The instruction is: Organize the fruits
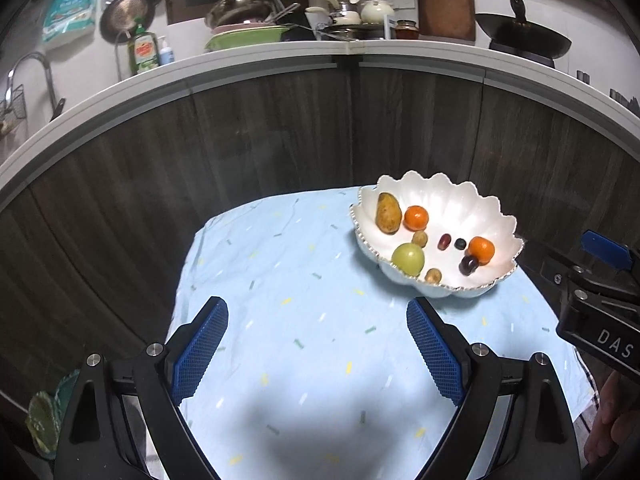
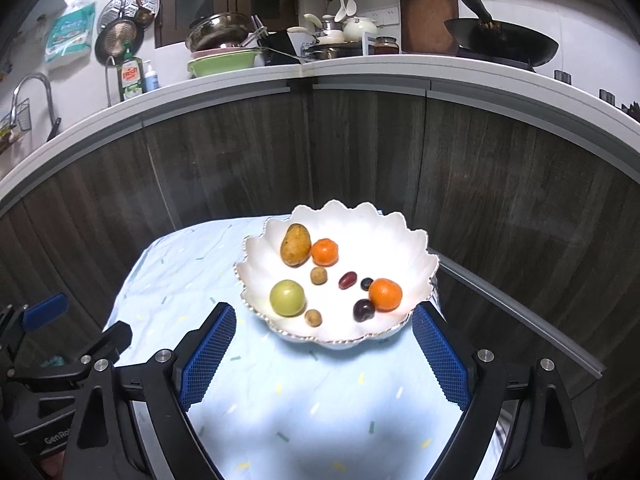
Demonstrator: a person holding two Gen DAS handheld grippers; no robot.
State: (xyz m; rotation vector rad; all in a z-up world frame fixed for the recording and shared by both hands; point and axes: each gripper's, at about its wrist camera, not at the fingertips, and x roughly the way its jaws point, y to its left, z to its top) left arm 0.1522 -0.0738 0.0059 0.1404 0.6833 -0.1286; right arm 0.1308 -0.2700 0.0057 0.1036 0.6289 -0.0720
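Note:
A white scalloped bowl (image 2: 416,248) (image 1: 460,200) stands at the far end of a small table under a pale blue cloth (image 1: 300,300). Inside lie a brown pear (image 2: 295,245), two oranges (image 2: 325,252) (image 2: 385,294), a green apple (image 2: 287,297), small brown fruits (image 2: 318,276) and dark grapes (image 2: 363,309). My right gripper (image 2: 324,324) is open, its blue pads (image 2: 206,354) flanking the bowl's near rim without touching it. My left gripper (image 1: 318,316) is open over bare cloth, left of the bowl. Both hold nothing.
Dark wood cabinet fronts (image 2: 360,152) rise right behind the table, topped by a white counter (image 2: 360,68) crowded with pots, a wok (image 2: 500,42) and a cutting board. A sink tap (image 2: 32,92) is at far left. A hand (image 1: 608,432) shows at the right edge.

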